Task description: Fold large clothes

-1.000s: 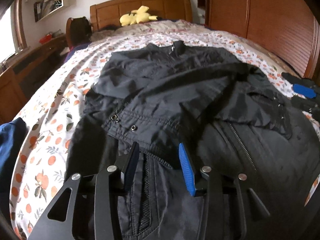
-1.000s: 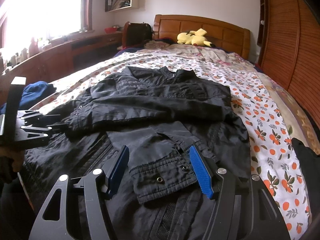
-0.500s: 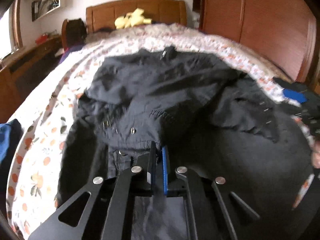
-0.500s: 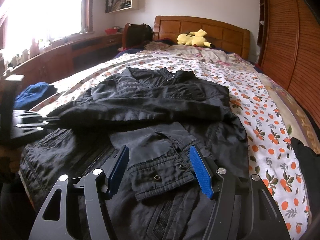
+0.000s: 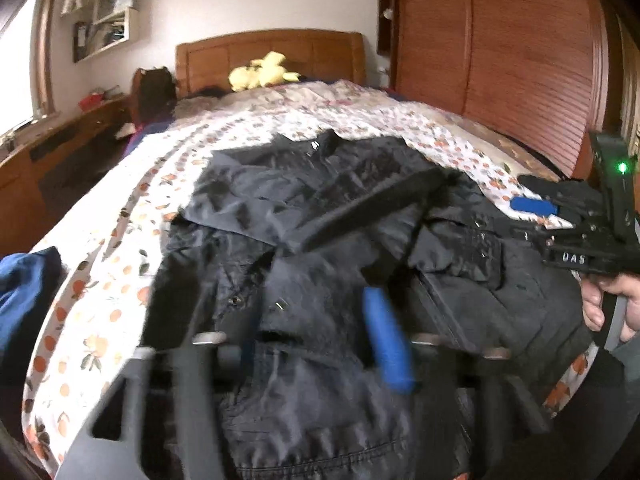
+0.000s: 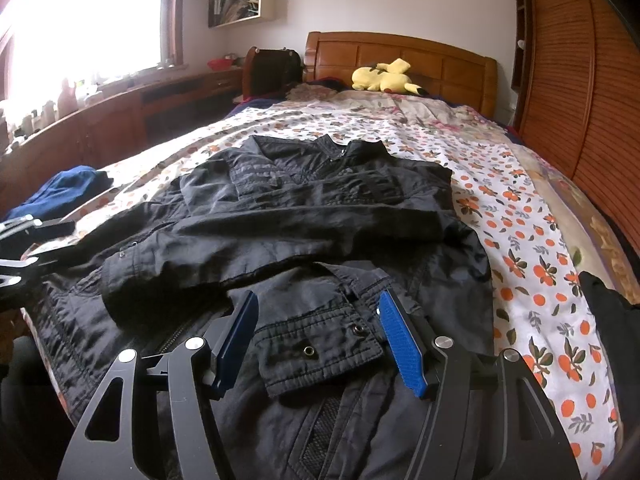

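A black jacket (image 6: 320, 200) lies flat on the bed, collar toward the headboard, with one sleeve folded across its chest. My right gripper (image 6: 319, 297) hovers open low over the jacket's near part, and a snap-buttoned cuff (image 6: 320, 344) lies between its blue pads without being pinched. In the left wrist view my left gripper (image 5: 308, 308) is blurred. Its jaws are opening above another cuff (image 5: 296, 312), which rests loose on the jacket (image 5: 320, 200). The right gripper (image 5: 560, 216) also shows there at the right edge, held by a person's hand (image 5: 608, 300).
A floral bedspread (image 6: 520, 220) covers the bed. A yellow plush toy (image 6: 384, 76) sits by the wooden headboard (image 6: 400, 48). A blue garment (image 6: 60, 192) lies at the left edge, a dark item (image 6: 612, 320) at the right. A wooden wardrobe (image 5: 500, 60) stands close on the right.
My left gripper closed on the cuff, then opened and let it go while lifting and pulling back. The right gripper stayed where it was.
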The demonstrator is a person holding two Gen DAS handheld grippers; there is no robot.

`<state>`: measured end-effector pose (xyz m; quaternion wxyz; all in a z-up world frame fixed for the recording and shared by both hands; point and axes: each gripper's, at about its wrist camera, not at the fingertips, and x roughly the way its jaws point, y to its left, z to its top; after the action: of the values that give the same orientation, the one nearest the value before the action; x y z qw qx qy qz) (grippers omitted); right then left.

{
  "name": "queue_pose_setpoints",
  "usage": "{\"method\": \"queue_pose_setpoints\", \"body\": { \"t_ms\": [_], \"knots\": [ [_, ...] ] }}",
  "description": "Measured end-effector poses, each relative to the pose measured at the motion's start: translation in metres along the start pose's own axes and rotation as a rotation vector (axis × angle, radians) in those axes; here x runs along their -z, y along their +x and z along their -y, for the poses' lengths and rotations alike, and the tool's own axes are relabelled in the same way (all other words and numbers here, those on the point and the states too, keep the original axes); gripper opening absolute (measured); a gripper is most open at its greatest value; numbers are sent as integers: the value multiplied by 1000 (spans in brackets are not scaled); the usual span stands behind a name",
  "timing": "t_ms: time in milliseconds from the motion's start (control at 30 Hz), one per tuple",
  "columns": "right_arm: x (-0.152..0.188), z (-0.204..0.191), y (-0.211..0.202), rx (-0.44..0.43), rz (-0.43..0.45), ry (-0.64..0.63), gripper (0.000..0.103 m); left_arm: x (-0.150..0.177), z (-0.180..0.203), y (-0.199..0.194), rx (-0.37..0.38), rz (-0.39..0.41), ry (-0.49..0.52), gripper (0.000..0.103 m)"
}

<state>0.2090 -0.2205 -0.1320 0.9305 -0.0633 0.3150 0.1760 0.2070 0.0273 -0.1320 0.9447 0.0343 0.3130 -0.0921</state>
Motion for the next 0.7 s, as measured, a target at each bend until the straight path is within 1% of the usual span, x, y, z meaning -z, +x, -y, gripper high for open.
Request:
{"method": "queue_pose_setpoints", "body": {
  "t_ms": [33,67,100,133,200,267,700],
  "knots": [
    [0,-1,0,-1,0,-1,60,0,-2,-3,-5,12,-8,77],
    [0,-1,0,-1,0,-2,60,0,-4,-6,-11,19,-13,86],
    [0,-2,0,-1,-2,-2,60,0,-8,-9,-26,32,-20,98],
    [0,-3,-1,-2,-4,-4,60,0,-11,-11,-38,46,-27,101],
    [0,-4,1,-2,-5,-7,60,2,-19,-17,-41,69,-42,101],
    [0,-5,2,-4,-8,-10,60,5,-28,-19,-52,71,-56,101],
    [4,-19,9,-13,-28,-37,60,38,-78,-30,-159,24,-103,101]
  ]
}}
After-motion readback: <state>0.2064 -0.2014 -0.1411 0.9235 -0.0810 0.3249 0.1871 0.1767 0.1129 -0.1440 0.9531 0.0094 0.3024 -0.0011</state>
